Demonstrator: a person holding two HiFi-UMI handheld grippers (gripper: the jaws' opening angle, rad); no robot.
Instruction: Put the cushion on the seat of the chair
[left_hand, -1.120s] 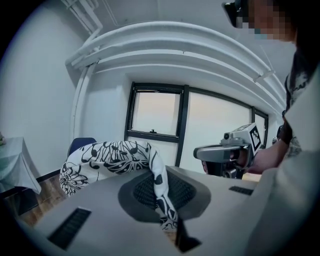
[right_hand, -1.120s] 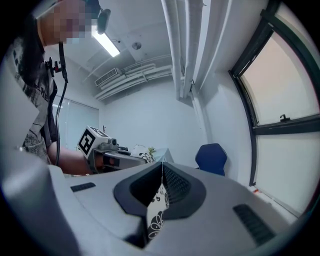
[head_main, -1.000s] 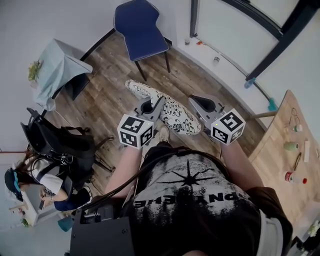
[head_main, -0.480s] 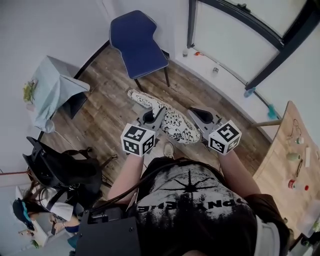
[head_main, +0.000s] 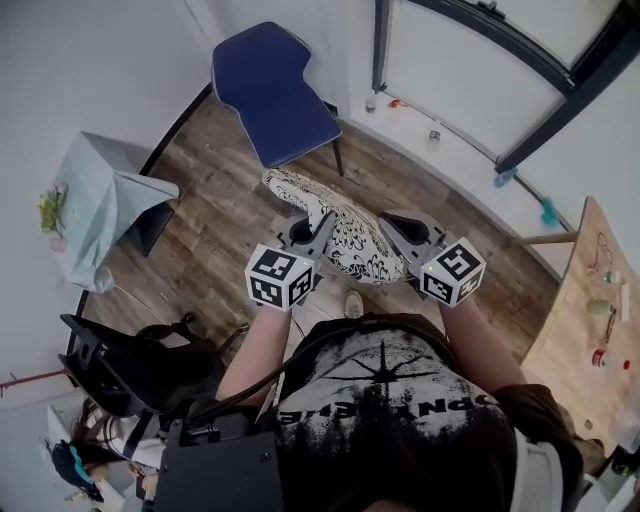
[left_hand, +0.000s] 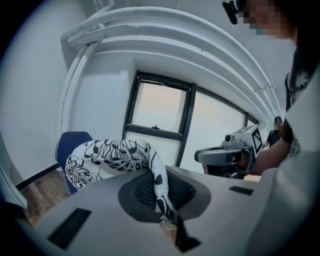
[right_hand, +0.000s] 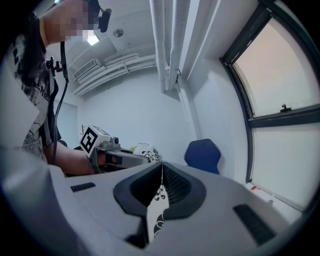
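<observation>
A white cushion (head_main: 345, 230) with a black floral print hangs in the air between my two grippers, above the wood floor. My left gripper (head_main: 308, 224) is shut on its near left edge, and the fabric (left_hand: 159, 186) runs out between the pads. My right gripper (head_main: 397, 232) is shut on the right edge, where a thin strip of cloth (right_hand: 159, 200) is pinched. The blue chair (head_main: 275, 95) stands ahead by the white wall, its seat bare; it also shows as the chair (right_hand: 202, 155) in the right gripper view and the chair (left_hand: 67, 150) behind the cushion.
A small table under a pale cloth (head_main: 105, 195) stands at the left wall. A black chair with bags (head_main: 140, 365) is at lower left. A wooden table (head_main: 590, 310) with small items is at the right. A window frame (head_main: 530, 60) lines the far wall.
I have walked forward with the cushion held in both grippers; the blue chair is nearer, and the cushion's far end now reaches close to its seat's front edge.
</observation>
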